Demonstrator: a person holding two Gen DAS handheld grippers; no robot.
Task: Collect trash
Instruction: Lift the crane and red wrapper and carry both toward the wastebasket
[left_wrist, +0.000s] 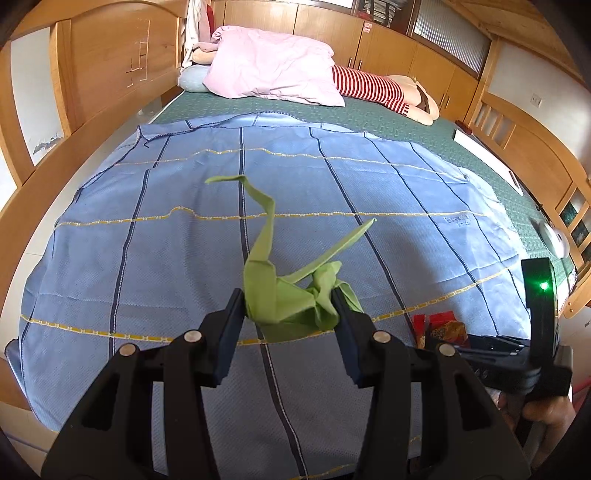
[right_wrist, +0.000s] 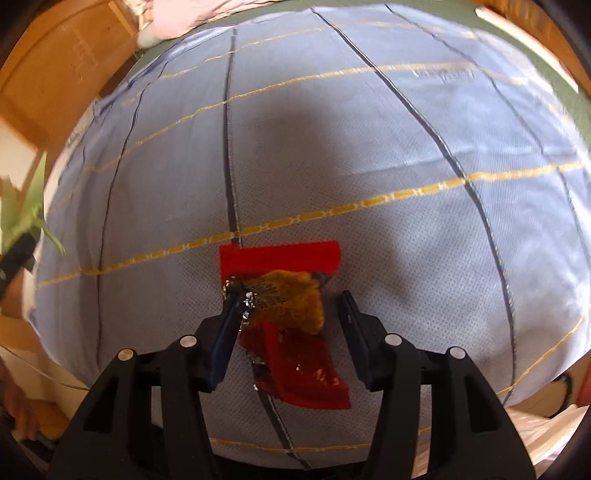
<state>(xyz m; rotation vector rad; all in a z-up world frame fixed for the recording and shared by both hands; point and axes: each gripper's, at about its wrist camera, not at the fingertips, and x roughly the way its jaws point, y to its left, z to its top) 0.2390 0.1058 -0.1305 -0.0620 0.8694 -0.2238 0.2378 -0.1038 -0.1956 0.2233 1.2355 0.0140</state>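
Observation:
A crumpled green paper (left_wrist: 288, 295) with long folded strips sticks up between the fingers of my left gripper (left_wrist: 290, 301), which is shut on it just above the blue checked sheet (left_wrist: 147, 240). A red and gold snack wrapper (right_wrist: 284, 314) lies on the sheet between the fingers of my right gripper (right_wrist: 290, 302). The right jaws stand open around it, the left finger touching its foil edge. The wrapper (left_wrist: 437, 326) and the right gripper's body also show at lower right in the left wrist view. The green paper (right_wrist: 29, 210) shows at the left edge of the right wrist view.
The sheet covers a bed with a green mat (left_wrist: 369, 118). A pink pillow (left_wrist: 273, 64) and a striped soft toy (left_wrist: 373, 86) lie at the head. Wooden bed frame (left_wrist: 92, 66) and cabinets surround it. A white round object (left_wrist: 554, 236) sits at right.

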